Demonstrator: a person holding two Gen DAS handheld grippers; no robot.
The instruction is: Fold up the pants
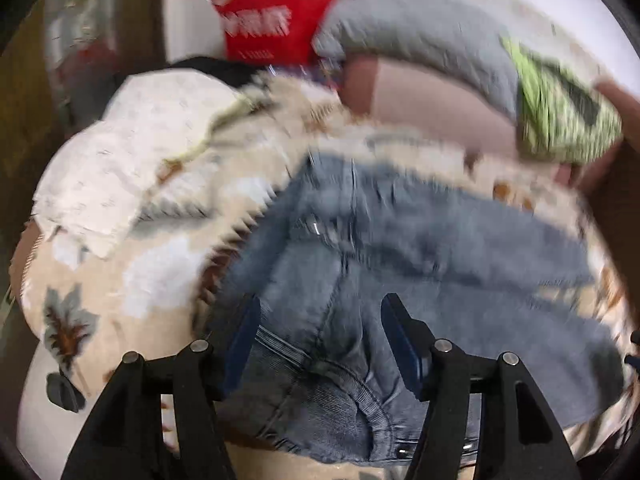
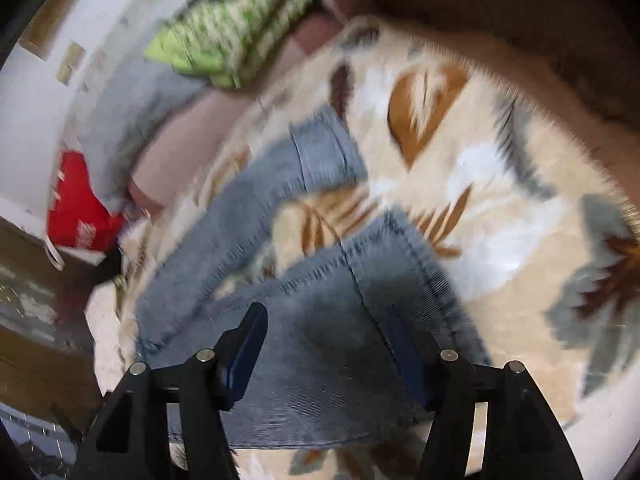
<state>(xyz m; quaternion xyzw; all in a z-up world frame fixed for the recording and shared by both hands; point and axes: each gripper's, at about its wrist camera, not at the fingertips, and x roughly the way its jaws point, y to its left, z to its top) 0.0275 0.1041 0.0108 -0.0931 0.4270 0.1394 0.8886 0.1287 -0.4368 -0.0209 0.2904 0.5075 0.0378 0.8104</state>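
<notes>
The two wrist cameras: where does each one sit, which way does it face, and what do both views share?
Left wrist view: sits on the left tool, looks down at the waist end of the blue denim pants; only the tool's black fingers show, standing apart.
Right wrist view: sits on the right tool, looks down at the pants' leg ends; black fingers apart.
Shared: the pants, the beige leaf-patterned blanket, the green patterned pillow, the red bag.

My left gripper point(image 1: 320, 344) points steeply down, jaws spread apart, gripping nothing; my right gripper point(image 2: 328, 348) matches it, also parted.
</notes>
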